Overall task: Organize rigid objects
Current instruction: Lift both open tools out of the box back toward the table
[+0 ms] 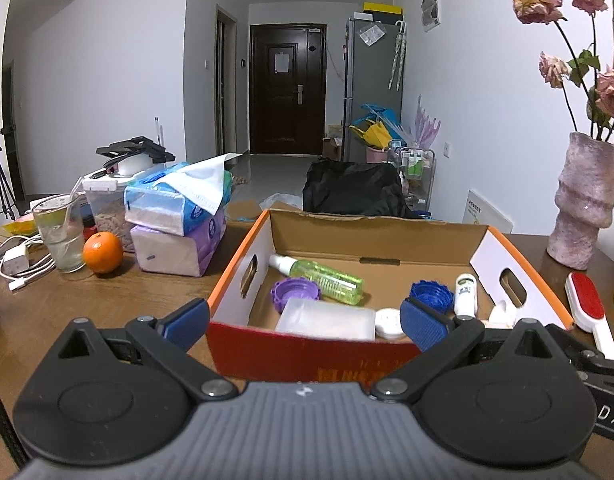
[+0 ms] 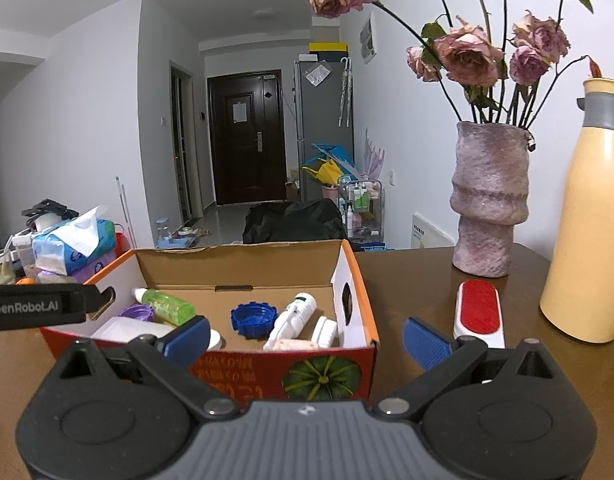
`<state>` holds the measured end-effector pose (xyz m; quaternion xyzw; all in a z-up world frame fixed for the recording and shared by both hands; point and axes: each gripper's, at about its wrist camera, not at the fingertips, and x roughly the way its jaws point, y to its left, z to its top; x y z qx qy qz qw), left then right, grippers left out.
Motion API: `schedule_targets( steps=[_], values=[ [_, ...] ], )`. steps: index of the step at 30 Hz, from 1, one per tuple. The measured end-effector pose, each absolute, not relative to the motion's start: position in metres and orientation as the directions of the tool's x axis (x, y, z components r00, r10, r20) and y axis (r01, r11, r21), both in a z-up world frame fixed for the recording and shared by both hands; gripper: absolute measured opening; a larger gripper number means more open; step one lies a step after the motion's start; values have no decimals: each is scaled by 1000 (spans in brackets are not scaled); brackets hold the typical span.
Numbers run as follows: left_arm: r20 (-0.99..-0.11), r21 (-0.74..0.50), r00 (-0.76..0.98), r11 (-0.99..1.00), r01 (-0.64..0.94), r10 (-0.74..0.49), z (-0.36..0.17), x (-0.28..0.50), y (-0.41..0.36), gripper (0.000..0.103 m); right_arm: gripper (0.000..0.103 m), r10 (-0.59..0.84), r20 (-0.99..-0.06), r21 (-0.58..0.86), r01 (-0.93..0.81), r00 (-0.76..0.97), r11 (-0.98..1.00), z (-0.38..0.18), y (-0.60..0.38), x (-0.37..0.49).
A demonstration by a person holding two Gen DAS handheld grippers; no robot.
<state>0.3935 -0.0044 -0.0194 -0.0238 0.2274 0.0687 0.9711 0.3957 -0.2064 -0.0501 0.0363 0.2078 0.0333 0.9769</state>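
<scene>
- The left gripper point(image 1: 305, 326) is hanging spread wide and holding nothing, before the box point(image 1: 307, 354).
- The right gripper point(image 2: 307, 338) is gaping wide too, gripping nothing.
- The green bottle point(image 1: 327, 278) and blue cap point(image 1: 431, 295) are lying inside the box.
- The brush point(image 2: 478, 314) is lying on the table point(image 2: 407, 280), right of the box.
</scene>
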Motion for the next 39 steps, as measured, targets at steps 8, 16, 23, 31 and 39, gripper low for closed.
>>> schedule_targets(
  steps=[8, 16, 23, 31, 39],
  values=[
    [-453, -9, 884, 991, -134, 115, -22, 364, -9, 103, 103, 68, -413, 80, -38, 908, 996, -51, -215, 368],
    [-460, -6, 881, 992, -126, 109, -25, 340, -14, 103, 103, 62, -422, 73, -35, 904, 997, -56, -222, 342],
    [-465, -6, 880, 993, -119, 102, -29, 320, -19, 103, 103, 57, -425, 74, -28, 903, 997, -58, -231, 323],
    [-474, -8, 876, 995, -101, 85, -35, 303, -28, 103, 103, 42, -437, 55, -20, 899, 998, -64, -244, 302],
    [-503, -17, 862, 996, -86, 66, -44, 298, -37, 103, 103, 13, -457, 49, 10, 889, 999, -70, -266, 292]
  ],
)
